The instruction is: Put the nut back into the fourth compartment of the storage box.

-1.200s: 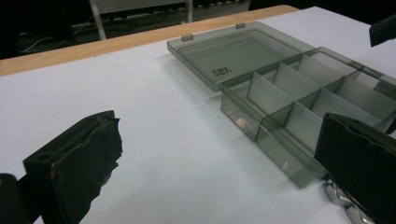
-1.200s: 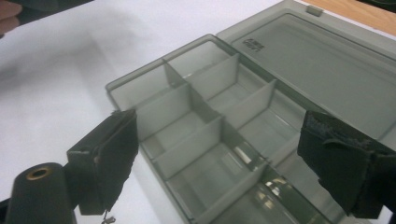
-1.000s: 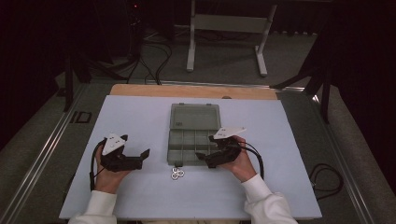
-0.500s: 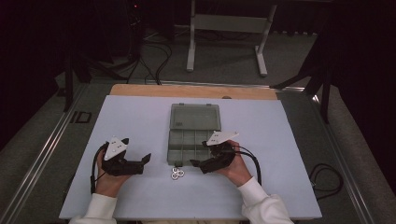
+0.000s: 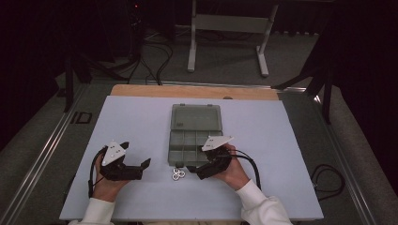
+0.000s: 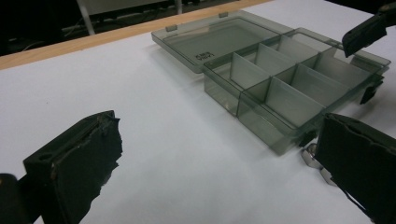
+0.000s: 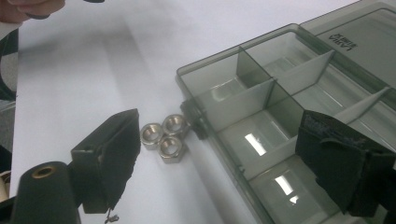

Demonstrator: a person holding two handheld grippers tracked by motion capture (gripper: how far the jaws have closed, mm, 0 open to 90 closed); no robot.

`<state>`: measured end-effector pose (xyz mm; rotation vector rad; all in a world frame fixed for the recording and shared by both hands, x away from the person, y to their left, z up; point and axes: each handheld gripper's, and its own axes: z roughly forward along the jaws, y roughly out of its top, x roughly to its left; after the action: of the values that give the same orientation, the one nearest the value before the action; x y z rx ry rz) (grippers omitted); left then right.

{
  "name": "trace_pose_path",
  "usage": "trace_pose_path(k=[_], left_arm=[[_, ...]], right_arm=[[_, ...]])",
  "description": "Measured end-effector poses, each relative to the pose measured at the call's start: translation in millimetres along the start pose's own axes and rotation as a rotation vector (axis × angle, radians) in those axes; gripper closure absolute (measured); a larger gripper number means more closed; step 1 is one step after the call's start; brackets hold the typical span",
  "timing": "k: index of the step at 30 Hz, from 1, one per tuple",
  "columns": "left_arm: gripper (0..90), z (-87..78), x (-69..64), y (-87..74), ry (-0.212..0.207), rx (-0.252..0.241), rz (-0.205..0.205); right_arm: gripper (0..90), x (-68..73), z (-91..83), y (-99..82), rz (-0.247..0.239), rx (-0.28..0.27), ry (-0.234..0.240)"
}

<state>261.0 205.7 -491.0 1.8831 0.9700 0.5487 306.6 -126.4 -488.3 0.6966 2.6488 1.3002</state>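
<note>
3 shiny hexagonal metal nuts (image 7: 166, 137) lie clustered and touching on the smooth white table sheet (image 5: 141, 117), just beside the near edge of the open, smoky translucent plastic organiser box (image 5: 190, 140) with its thin dividers. The right gripper (image 5: 193, 169), matte black with rough padded jaws spread apart, hovers just right of the nuts. The left gripper (image 5: 145, 164), jaws likewise apart, rests left of them.

Dim bkgd, table (image 5: 141, 117) lit; glare in box (image 7: 261, 140); fingers blurry.

Shiny metal nuts (image 7: 166, 137), glossy smoky plastic box (image 7: 280, 121), matt tabletop (image 5: 141, 117)
</note>
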Motion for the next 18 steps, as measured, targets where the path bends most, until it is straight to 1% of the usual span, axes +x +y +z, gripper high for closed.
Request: trace_pose_path(k=[3, 9, 12, 18], left_arm=[[1.0, -1.3, -0.8, -1.5, -0.005, 0.002, 0.005], [1.0, -4.6, -1.6, -4.7, -0.007, 0.009, 0.004], [1.1, -5.3, -1.8, -5.7, -0.009, 0.011, 0.008], [1.0, -5.3, -1.8, -6.0, -0.01, 0.014, 0.012]], right_arm=[[14.1, 1.5, 1.3, 0.1, -0.003, 0.003, 0.001], [14.2, 8.2, 7.2, 0.8, -0.016, 0.014, 0.02], [14.6, 14.5, 13.2, 0.9, -0.037, 0.029, 0.041], [15.9, 23.7, 21.5, 1.0, -0.067, 0.052, 0.068]])
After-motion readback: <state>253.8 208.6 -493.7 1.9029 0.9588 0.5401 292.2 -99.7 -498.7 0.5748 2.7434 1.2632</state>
